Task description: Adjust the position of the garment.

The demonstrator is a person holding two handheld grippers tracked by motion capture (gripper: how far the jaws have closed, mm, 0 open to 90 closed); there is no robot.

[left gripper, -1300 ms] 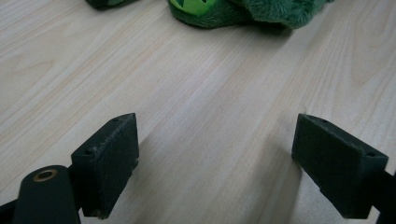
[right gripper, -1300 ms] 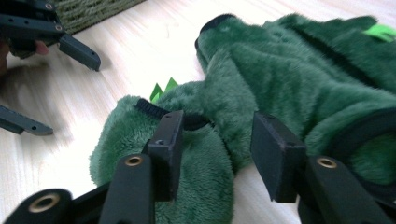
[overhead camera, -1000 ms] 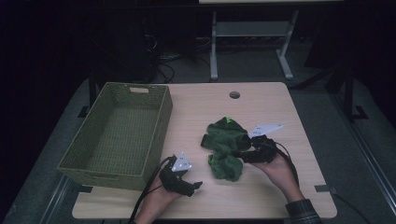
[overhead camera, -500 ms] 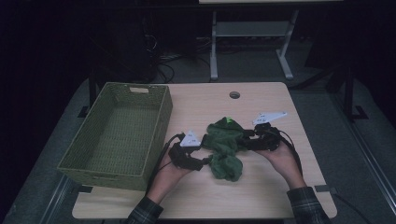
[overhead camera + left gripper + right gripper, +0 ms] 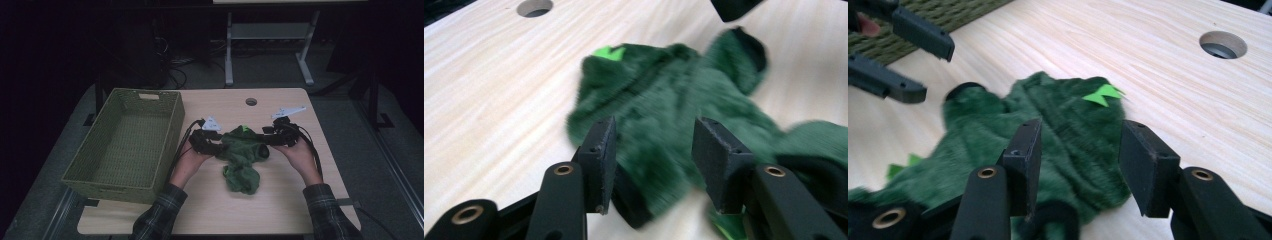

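We have a dark green plush garment crumpled on the wooden tabletop, about midway between the left and right edges and a bit nearer the front edge than the back. Bright green tag or trim bit sits on its back side, toward the round cable hole near the back edge.

Left gripper is at the garment's left side, right gripper at its right side, both pointing inward at each other across the fabric.

Left gripper view: jaws stand apart, fabric lies in and beyond the gap, pads not pressing on it. Jaws have just been closing in. Picture is motion-blurred, so we can't tell whether the lower fabric touches a pad.

Right gripper view: same story. Jaws apart with the plush between and under them, pads clear of it. Also just been narrowing, only slightly.

Container: green woven basket along the left edge of the tabletop, long side running front to back, with a handle slot in its back wall. Garment is outside it, well to its right; the left hand is between basket and garment.
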